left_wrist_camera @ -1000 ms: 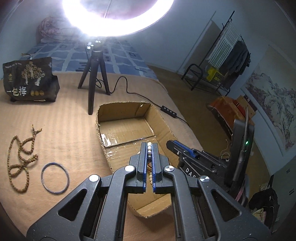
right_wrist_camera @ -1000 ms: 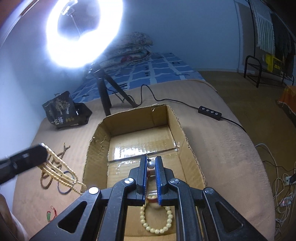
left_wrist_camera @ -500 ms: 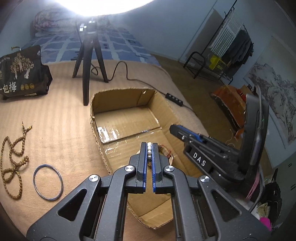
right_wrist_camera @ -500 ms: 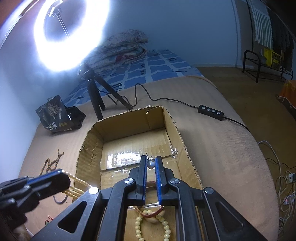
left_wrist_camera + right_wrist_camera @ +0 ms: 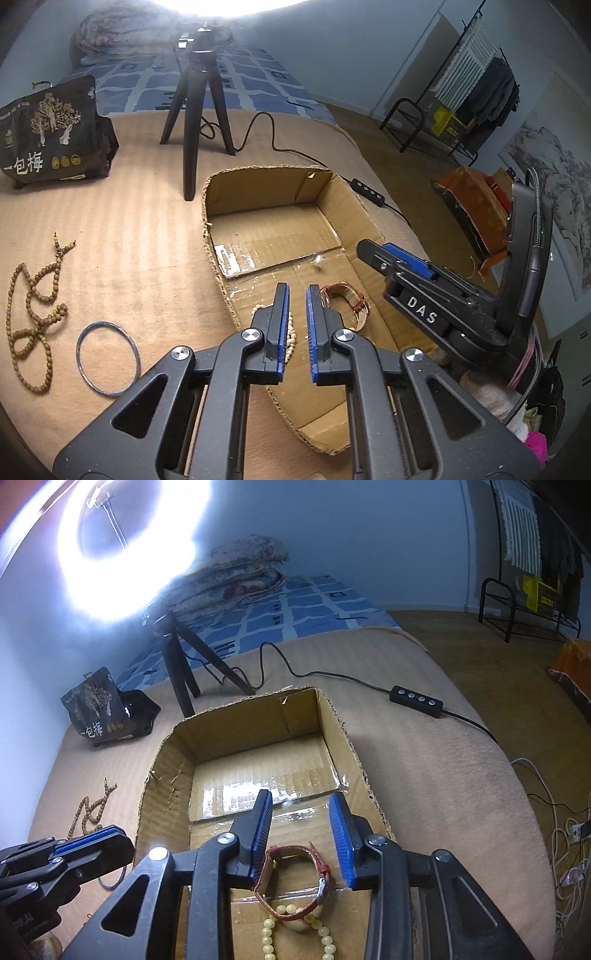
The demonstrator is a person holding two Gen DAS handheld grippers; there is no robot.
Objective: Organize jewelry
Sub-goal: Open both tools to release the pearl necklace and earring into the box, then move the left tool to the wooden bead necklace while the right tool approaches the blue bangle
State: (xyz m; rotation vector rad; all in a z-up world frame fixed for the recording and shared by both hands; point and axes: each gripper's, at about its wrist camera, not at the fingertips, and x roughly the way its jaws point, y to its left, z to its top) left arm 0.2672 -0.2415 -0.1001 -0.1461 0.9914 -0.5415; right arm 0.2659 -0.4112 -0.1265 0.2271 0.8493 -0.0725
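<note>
Drop-off step: right gripper (image 5: pixel 301 836) jaws just opening, spread, red-strap watch (image 5: pixel 295 882) lying between them on cardboard box (image 5: pixel 343 734) floor beside pale bead bracelet (image 5: pixel 295 934). Left gripper (image 5: pixel 296 325) jaws slightly parted, seemingly empty. Next: fetch brown bead necklace (image 5: pixel 35 314) and blue bangle (image 5: pixel 108 363), 9 o'clock of box.

both views ride on hand-held grippers and look forward and steeply down along their own fingers, close over a cardboard box (image 5: pixel 280 236) on a tan blanket (image 5: pixel 122 240). the left wrist view sits at the box's left near corner and catches the right gripper (image 5: pixel 397 258) entering from the right. the right wrist view hangs over the box's near end, with the left gripper (image 5: pixel 92 843) low at its left edge. both share the box floor, a tripod (image 5: pixel 181 672), a dark bag (image 5: pixel 51 133) and, probably, the same brown bead string (image 5: pixel 33 306).
</note>
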